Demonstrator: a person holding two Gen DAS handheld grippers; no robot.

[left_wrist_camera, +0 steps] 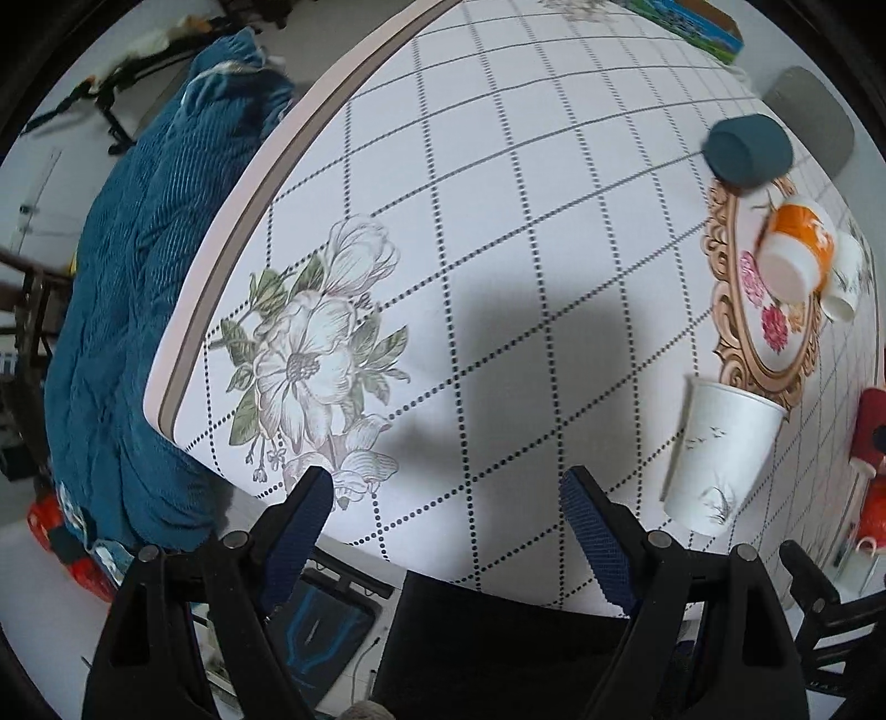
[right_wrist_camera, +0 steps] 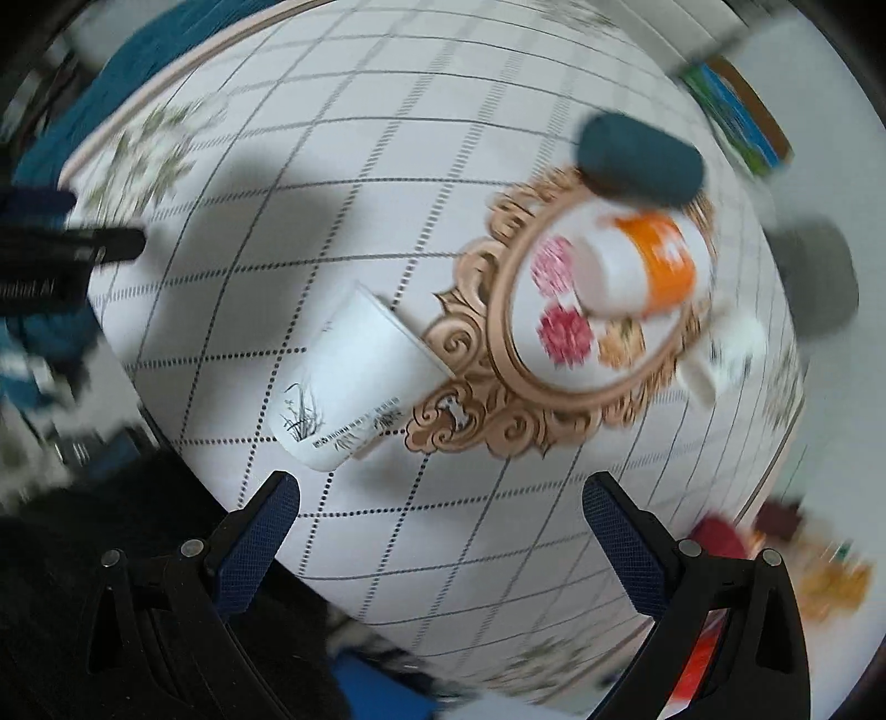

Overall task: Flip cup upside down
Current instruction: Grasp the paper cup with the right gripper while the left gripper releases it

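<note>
A white paper cup (left_wrist_camera: 720, 454) with a grass print stands upside down on the checked tablecloth (left_wrist_camera: 498, 232), base up, beside a gold-framed flower print. In the right wrist view the cup (right_wrist_camera: 360, 382) sits just ahead and left of my right gripper (right_wrist_camera: 443, 531), which is open and empty. My left gripper (left_wrist_camera: 448, 515) is open and empty over the cloth, left of the cup. An orange-and-white mug (left_wrist_camera: 797, 249) also stands upside down on the flower print, seen too in the right wrist view (right_wrist_camera: 637, 266).
A dark teal cup (left_wrist_camera: 747, 149) stands inverted behind the mug, with a grey round object (left_wrist_camera: 814, 116) beyond it. A small white cup (left_wrist_camera: 844, 282) sits right of the mug. A blue blanket (left_wrist_camera: 138, 304) lies past the table's left edge. A colourful box (left_wrist_camera: 692, 22) is at the far edge.
</note>
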